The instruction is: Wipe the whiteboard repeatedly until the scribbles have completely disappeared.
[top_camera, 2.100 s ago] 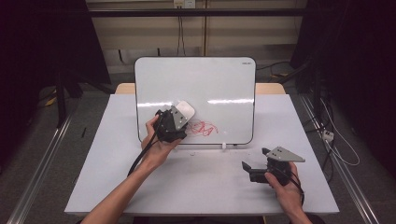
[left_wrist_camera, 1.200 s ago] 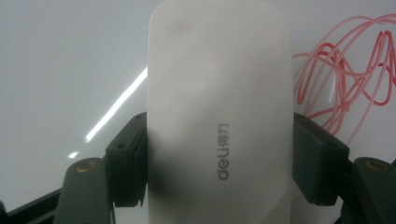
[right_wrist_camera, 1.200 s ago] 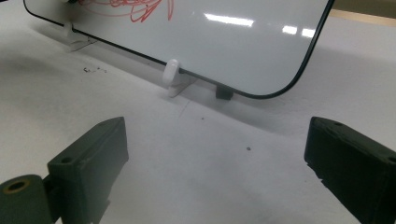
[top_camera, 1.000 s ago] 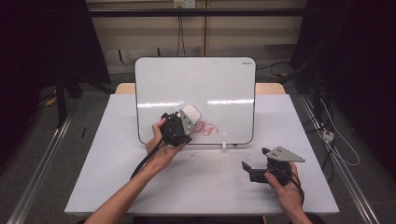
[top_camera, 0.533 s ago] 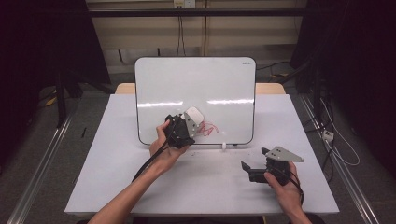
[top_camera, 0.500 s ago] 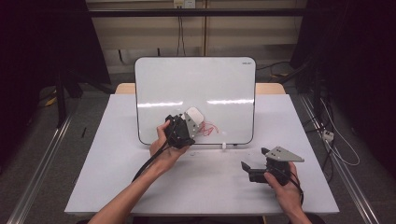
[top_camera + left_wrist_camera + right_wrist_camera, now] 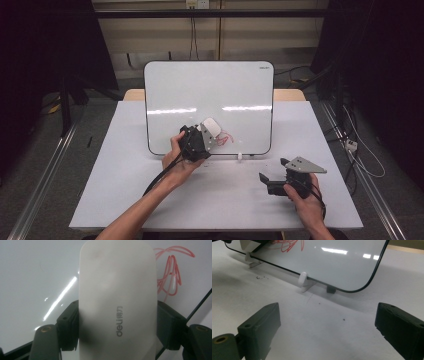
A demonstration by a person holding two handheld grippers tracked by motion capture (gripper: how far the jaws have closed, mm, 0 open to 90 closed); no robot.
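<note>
The left gripper (image 7: 200, 142) had its jaws clamped on the white eraser (image 7: 117, 300), which stood out ahead of them against the whiteboard (image 7: 210, 95), with the red scribble (image 7: 171, 272) just beyond the eraser's far right corner. A tilted eraser would likely have skated over the red lines, and a hard push could have tipped the propped board. The right gripper (image 7: 280, 181) rested on the desk (image 7: 125, 165), jaws apart and empty.
</note>
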